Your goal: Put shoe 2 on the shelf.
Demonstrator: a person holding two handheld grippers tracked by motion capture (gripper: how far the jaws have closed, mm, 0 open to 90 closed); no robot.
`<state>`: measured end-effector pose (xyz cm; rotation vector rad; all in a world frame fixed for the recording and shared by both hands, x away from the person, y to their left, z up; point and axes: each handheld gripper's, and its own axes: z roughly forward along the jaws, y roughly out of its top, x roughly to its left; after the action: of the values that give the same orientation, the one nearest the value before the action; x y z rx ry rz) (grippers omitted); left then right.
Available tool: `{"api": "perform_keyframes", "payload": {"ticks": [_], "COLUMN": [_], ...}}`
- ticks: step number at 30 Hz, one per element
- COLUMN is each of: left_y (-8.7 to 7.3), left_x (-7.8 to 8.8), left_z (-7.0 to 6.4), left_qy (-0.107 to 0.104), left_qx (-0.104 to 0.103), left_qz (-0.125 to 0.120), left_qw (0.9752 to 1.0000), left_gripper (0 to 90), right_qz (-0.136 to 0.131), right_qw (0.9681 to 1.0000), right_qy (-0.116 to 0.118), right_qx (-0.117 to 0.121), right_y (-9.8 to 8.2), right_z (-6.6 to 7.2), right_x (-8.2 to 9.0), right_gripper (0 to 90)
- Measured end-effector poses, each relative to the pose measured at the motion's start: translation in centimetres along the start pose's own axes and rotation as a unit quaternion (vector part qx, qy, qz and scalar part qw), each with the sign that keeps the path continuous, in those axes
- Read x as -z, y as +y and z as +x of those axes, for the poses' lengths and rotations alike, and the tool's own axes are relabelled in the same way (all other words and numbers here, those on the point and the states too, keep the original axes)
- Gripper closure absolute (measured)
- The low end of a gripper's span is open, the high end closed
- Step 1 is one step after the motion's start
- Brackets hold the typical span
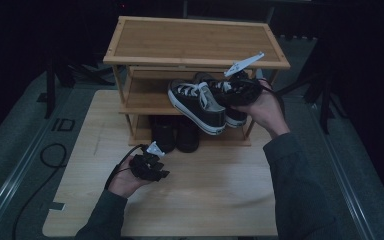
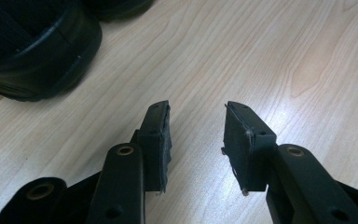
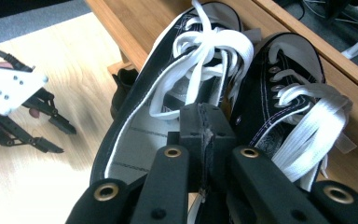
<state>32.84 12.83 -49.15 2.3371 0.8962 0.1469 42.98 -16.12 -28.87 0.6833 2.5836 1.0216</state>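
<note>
A pair of black canvas sneakers with white laces hangs in front of the wooden shoe rack's (image 1: 195, 40) middle shelf. The nearer sneaker (image 1: 197, 105) sticks out past the shelf edge, toe tilted down. My right gripper (image 1: 230, 91) is shut between the two shoes, pinching their inner collars together. In the right gripper view its pads (image 3: 207, 119) meet between the left sneaker (image 3: 140, 121) and the right sneaker (image 3: 289, 107). My left gripper (image 1: 162, 169) rests low over the table (image 1: 205, 200), open with nothing between its jaws (image 2: 196, 126).
Two black shoes (image 1: 175, 134) stand on the rack's bottom shelf; one black toe (image 2: 32, 46) lies just ahead of the left gripper. The rack's top shelf is bare. A cable (image 1: 50, 155) loops on the floor at the left.
</note>
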Motion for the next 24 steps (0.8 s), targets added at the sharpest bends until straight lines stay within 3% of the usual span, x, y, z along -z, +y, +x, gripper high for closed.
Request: {"api": "perform_keyframes", "payload": {"ticks": [4, 14, 18, 24], "left_y": [0.4, 1.6, 2.1, 2.9], "left_x": [1.0, 2.4, 2.9, 3.6], "left_z": [0.5, 0.8, 1.3, 1.3], "left_qy": [-0.008, -0.003, -0.001, 0.0], "left_qx": [0.007, 0.005, 0.013, 0.005], "left_qz": [-0.016, -0.025, -0.033, -0.033], "left_qw": [0.9998, 0.9997, 0.9994, 0.9994], "left_gripper": [63.3, 63.6, 63.8, 66.7], "right_qz": [-0.012, -0.049, -0.056, -0.068], "right_qw": [0.9999, 0.9976, 0.9966, 0.9948], "right_qy": [0.009, 0.049, 0.06, 0.075], "right_qx": [0.003, -0.007, 0.003, 0.011], "right_y": [0.0, -0.9, -1.0, -1.2], "right_z": [0.0, -0.3, 0.2, 0.4], "right_x": [0.4, 1.2, 1.6, 2.2], "right_gripper": [89.7, 90.0, 90.0, 90.0]}}
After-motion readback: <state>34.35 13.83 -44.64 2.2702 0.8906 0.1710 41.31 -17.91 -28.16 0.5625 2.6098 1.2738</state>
